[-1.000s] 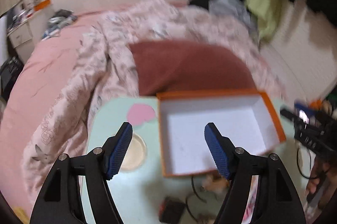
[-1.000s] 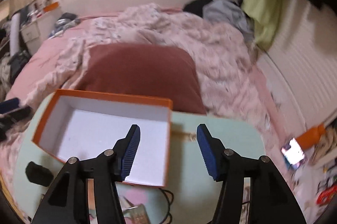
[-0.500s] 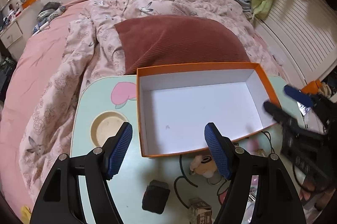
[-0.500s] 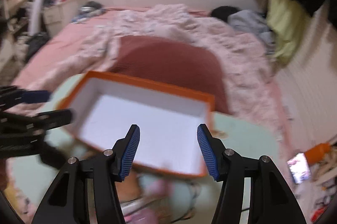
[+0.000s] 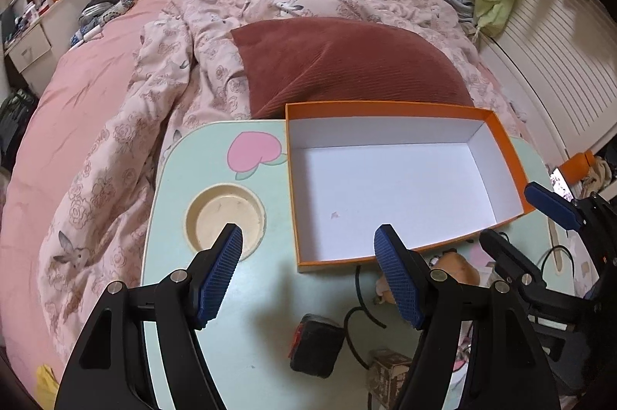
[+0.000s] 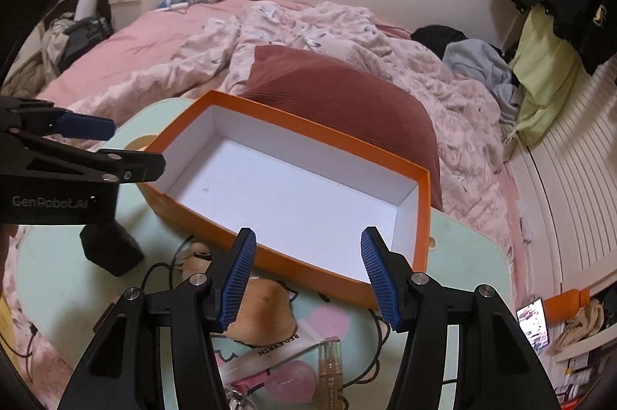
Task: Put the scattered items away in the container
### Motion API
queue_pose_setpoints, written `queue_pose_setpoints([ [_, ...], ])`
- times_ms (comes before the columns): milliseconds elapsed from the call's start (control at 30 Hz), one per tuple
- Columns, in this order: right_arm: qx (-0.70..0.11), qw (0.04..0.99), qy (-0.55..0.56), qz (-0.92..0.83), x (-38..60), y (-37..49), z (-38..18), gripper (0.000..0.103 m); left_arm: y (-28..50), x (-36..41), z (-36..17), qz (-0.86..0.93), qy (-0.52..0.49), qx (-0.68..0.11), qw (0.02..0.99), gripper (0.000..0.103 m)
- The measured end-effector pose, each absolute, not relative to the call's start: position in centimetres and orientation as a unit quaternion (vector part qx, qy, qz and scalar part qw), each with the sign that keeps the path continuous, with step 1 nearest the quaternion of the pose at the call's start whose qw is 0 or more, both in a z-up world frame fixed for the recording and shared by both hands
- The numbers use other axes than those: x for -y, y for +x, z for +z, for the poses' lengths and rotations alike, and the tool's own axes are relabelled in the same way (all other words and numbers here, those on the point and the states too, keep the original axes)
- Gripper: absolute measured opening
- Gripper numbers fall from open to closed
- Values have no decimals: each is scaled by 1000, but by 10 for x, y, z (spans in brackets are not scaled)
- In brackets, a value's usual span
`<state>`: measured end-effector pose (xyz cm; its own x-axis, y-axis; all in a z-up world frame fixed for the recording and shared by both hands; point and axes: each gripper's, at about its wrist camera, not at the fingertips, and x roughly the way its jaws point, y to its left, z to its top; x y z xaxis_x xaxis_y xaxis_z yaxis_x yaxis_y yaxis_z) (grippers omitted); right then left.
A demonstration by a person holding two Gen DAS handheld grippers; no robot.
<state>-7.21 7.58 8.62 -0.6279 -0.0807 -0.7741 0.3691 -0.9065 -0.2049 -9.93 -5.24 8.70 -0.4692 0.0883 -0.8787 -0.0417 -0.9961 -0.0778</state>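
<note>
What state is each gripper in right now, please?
Left gripper: open, holding nothing.
Right gripper: open, holding nothing.

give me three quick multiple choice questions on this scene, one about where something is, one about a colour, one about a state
1. Where is the round recess in the lap table?
A. beside the box, on the far side from the right gripper
B. inside the box
C. on the pillow

2. What colour is the outside of the box?
A. blue
B. orange
C. green

3. What is in the box right now?
A. the plush toy
B. the black case
C. nothing

Answers: 1 A, the left wrist view shows it beside the box's short side. 2 B, its outer walls and rim are orange. 3 C, only the white floor shows; the plush toy and black case lie on the table.
</note>
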Motion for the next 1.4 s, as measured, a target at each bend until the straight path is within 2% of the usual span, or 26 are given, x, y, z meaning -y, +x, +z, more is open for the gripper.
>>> queue_pose_setpoints([
  [133,-173,132,412,-885,-75,-69,87,56,-96,52,88,858,-512,26,41,71],
  [333,-116,147,390,-901,-103,-39,104,57,-55,54,115,886,-460,21,55,71],
  [467,-89,156,365,-913,-132,12,107,68,-6,55,122,898,-436,-4,62,71],
  [667,-79,163,395,-900,-168,71,65,69,67,45,89,884,-455,14,106,71],
  [767,-83,164,409,-894,-171,84,42,69,92,35,63,886,-457,-10,78,71],
  [1000,-83,135,440,-884,-171,81,13,70,90,24,26,884,-466,-8,44,71],
  [1067,-79,129,435,-888,-173,85,11,74,85,20,21,882,-469,-15,37,71],
  [1133,-77,125,435,-888,-174,85,9,87,83,17,16,882,-470,-24,28,72],
  [1167,-70,125,438,-888,-176,84,7,91,83,17,16,884,-466,-20,27,73],
  [1200,-63,124,440,-887,-179,82,6,100,82,17,15,885,-465,-15,28,73],
  [1233,-61,120,441,-887,-180,80,4,103,82,18,14,886,-464,-12,27,79],
  [1267,-59,122,440,-888,-181,80,4,103,81,19,12,886,-463,-7,26,91],
  [1333,-60,123,437,-889,-181,80,3,103,78,21,7,886,-463,-1,21,103],
  [1400,-61,122,435,-890,-180,81,4,103,79,22,6,888,-459,3,18,103],
])
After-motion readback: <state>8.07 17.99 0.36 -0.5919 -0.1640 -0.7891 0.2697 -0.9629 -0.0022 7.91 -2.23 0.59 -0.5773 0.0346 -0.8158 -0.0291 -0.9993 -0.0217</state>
